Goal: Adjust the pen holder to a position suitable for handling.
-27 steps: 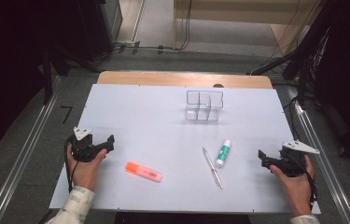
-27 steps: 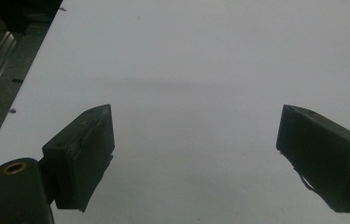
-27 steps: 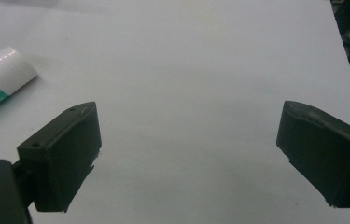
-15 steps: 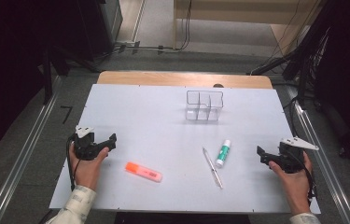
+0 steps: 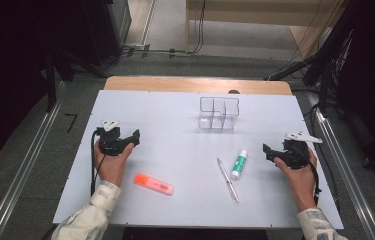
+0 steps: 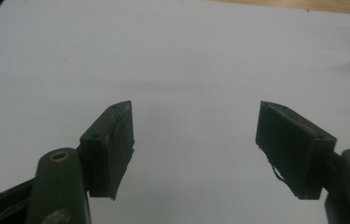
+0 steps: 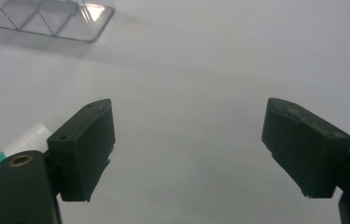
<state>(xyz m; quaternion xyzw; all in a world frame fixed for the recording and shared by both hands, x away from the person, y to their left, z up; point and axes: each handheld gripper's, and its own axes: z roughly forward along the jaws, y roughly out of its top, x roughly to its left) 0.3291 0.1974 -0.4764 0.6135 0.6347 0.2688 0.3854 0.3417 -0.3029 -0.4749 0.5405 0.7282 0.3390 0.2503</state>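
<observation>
At the left side of the white table [image 5: 175, 110], the person's left hand [image 5: 110, 162] holds the left gripper [image 5: 134, 136] low over the surface, its tip pointing right toward the table's middle. In the left gripper view the jaws stand wide apart with only bare white tabletop between them; nothing is held. A black cable [image 5: 93, 165] trails from this gripper back along the forearm, whose sleeve [image 5: 87, 217] is pale and patterned. Just right of that hand, nearer the front edge, an orange highlighter [image 5: 153, 184] lies flat on the table, tilted slightly. Farther back, right of centre, stands a clear plastic organizer [image 5: 218, 113] split into compartments; whether anything sits inside cannot be told. In front of it a silver pen [image 5: 228, 179] lies diagonally, and just beside it, apart from it, lies a glue stick [image 5: 239, 164] with a green label and white cap, its cap end pointing away from the person. At the right side, the right hand [image 5: 300, 175] holds the right gripper [image 5: 267, 151], tip pointing left toward the glue stick, well apart from it. A grey three-cornered plate [image 5: 302, 137] sits on top. In the right gripper view its jaws are also spread wide and empty, with the glue stick's end at lower left behind one jaw and the organizer's corner at upper left.
</observation>
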